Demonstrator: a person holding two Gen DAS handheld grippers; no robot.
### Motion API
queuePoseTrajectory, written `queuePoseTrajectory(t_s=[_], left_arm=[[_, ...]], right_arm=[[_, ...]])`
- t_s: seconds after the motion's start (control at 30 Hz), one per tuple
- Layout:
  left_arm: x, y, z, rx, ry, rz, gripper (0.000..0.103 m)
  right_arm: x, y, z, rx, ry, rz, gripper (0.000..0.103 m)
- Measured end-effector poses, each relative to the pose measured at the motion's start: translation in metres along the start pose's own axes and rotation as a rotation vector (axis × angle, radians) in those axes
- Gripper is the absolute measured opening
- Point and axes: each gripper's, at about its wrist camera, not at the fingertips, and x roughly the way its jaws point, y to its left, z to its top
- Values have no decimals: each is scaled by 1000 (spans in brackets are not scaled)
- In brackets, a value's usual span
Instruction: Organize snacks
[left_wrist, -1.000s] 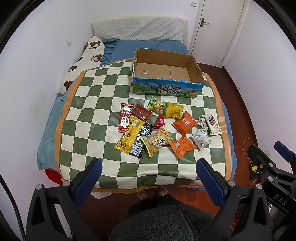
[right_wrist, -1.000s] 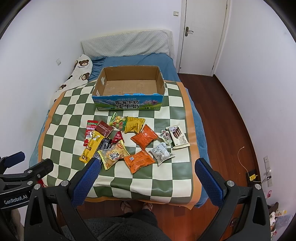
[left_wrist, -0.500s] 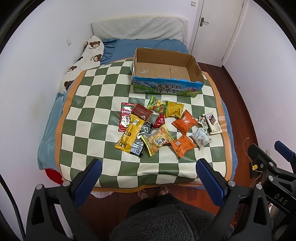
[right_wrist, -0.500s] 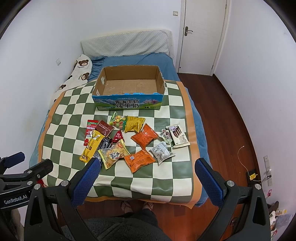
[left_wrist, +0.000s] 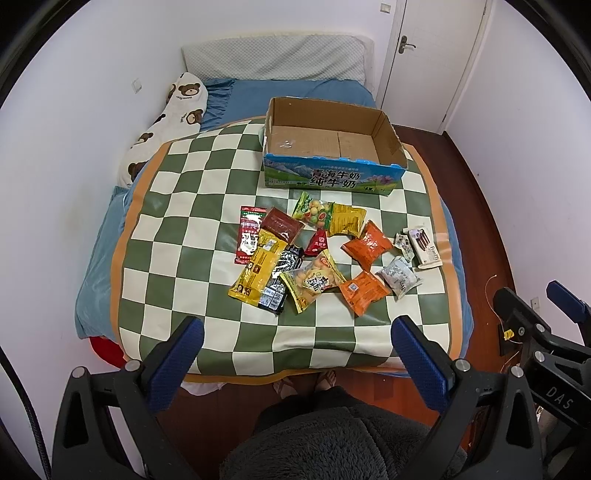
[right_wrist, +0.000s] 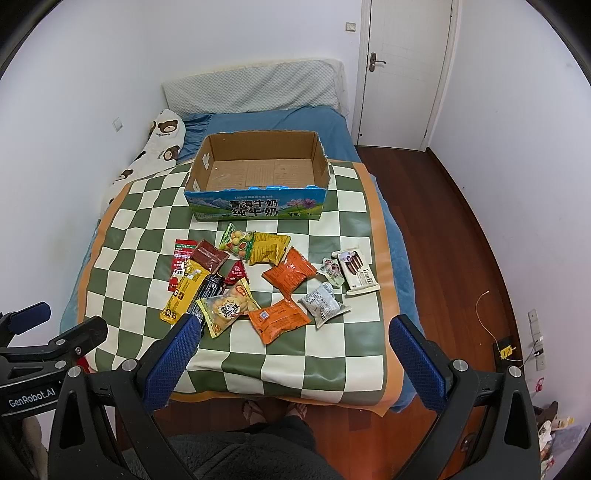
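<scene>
Several snack packets lie in a loose pile on the green-and-white checked mat (left_wrist: 177, 236) (right_wrist: 332, 354): two orange packets (left_wrist: 365, 243) (right_wrist: 279, 319), a yellow packet (left_wrist: 345, 219), a long yellow one (left_wrist: 258, 271), a red strip (left_wrist: 249, 234) and a white wafer box (left_wrist: 424, 245) (right_wrist: 358, 271). An empty open cardboard box (left_wrist: 332, 181) (right_wrist: 258, 208) stands behind them. My left gripper (left_wrist: 295, 328) and right gripper (right_wrist: 293, 328) are open, empty, held above the mat's near edge.
The mat covers a bed with a blue sheet (left_wrist: 280, 92), a bear pillow (left_wrist: 166, 122) at the left and a headboard cushion (right_wrist: 255, 88). White walls flank it; a door (right_wrist: 402, 66) and wood floor (right_wrist: 443, 229) are at the right.
Both grippers have eased slightly forward and down toward the mat; the snacks and box have not moved. Both stay open.
</scene>
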Motion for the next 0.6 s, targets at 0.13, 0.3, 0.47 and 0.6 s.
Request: queuePoseTrajectory(t_s=[0.13, 0.3, 0.47, 0.6], left_arm=[[0, 0, -1, 1, 0, 0, 103], [1, 2, -1, -1, -2, 1, 103], [13, 10, 11, -3, -27, 45, 103], [65, 15, 33, 27, -27, 137, 103]], right_arm=[[-1, 2, 0, 1, -2, 1, 103], [1, 2, 1, 3, -1, 2, 103], [15, 3, 1, 18, 11, -9, 103], [72, -6, 6, 83, 110, 52, 103]])
